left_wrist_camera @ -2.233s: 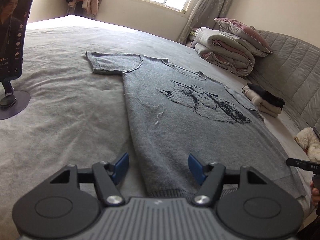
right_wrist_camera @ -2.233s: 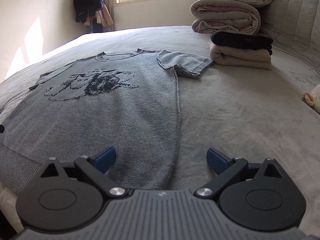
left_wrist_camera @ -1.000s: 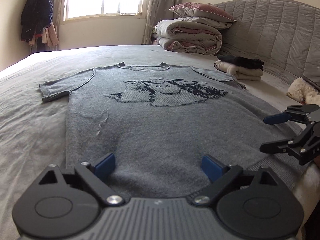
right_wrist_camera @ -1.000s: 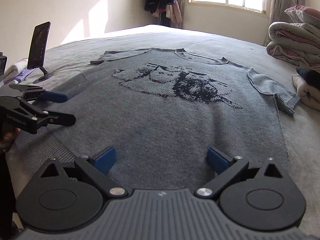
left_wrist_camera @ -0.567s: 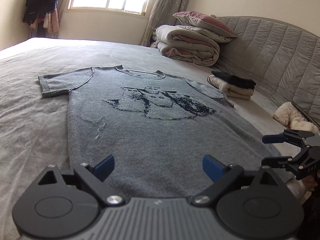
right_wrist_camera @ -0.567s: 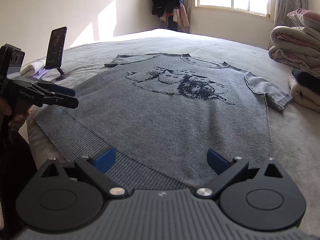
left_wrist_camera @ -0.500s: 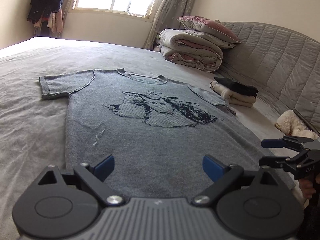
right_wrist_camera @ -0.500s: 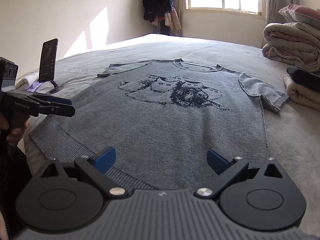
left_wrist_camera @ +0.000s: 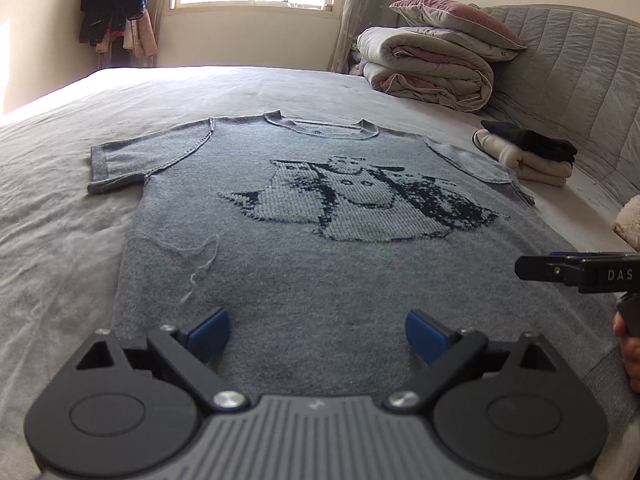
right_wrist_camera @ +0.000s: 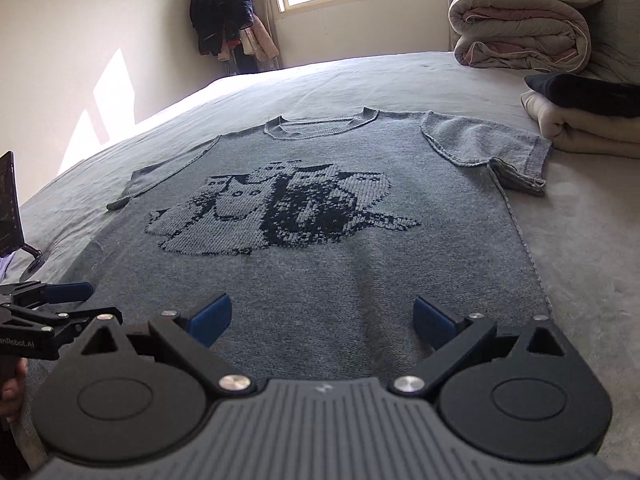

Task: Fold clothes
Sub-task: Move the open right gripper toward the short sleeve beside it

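Note:
A grey knit short-sleeved sweater [left_wrist_camera: 320,264] with a dark cat pattern lies flat, face up, on the grey bed, collar far, hem near; it also shows in the right wrist view [right_wrist_camera: 320,264]. My left gripper [left_wrist_camera: 318,332] is open and empty, just above the hem at its left half. My right gripper [right_wrist_camera: 322,320] is open and empty above the hem's right half. Each gripper shows in the other's view: the right gripper [left_wrist_camera: 560,270] at the right edge, the left gripper [right_wrist_camera: 56,304] at the lower left.
A stack of folded clothes [left_wrist_camera: 528,152] lies right of the sweater, by the right sleeve [right_wrist_camera: 492,148]. Rolled quilts and a pillow [left_wrist_camera: 432,68] sit at the headboard. A phone on a stand [right_wrist_camera: 10,208] stands at the left. A plush toy [left_wrist_camera: 628,224] lies at the right edge.
Both grippers have swung to face the sweater squarely and moved in closer over the hem. The jaws of both stay open.

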`<act>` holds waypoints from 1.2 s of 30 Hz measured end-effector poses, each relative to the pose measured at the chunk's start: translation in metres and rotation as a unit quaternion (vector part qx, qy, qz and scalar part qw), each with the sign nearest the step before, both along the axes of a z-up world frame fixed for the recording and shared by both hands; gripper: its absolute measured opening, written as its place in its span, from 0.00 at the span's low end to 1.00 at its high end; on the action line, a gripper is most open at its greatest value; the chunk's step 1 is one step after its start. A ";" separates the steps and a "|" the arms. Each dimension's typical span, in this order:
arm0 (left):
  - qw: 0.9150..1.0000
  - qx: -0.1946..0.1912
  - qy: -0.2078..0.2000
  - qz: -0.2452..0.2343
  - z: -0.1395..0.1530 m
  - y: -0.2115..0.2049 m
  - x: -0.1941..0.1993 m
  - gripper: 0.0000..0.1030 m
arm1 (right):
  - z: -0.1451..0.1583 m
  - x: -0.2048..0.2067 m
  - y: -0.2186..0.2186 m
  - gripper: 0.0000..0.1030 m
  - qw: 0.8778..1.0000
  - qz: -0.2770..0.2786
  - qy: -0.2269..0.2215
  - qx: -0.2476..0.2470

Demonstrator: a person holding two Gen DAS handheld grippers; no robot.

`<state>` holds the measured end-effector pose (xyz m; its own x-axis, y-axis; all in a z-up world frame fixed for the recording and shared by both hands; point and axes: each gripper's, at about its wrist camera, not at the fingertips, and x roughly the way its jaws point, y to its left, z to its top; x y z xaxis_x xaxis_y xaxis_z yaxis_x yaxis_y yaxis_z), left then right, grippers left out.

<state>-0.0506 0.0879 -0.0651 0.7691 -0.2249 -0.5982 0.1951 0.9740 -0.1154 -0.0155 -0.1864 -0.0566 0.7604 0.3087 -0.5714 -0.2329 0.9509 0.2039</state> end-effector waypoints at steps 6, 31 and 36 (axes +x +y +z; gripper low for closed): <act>1.000 0.015 -0.008 -0.006 -0.002 0.013 -0.009 0.93 | -0.001 -0.004 -0.025 0.96 1.000 -0.018 -0.007 0.000; 0.998 0.022 -0.037 -0.047 -0.001 0.042 -0.050 0.96 | -0.005 -0.047 -0.065 0.99 0.999 -0.016 -0.001 -0.039; 0.999 0.014 -0.026 -0.036 0.010 0.038 -0.043 0.99 | 0.000 -0.043 -0.067 0.99 0.999 -0.033 0.014 -0.037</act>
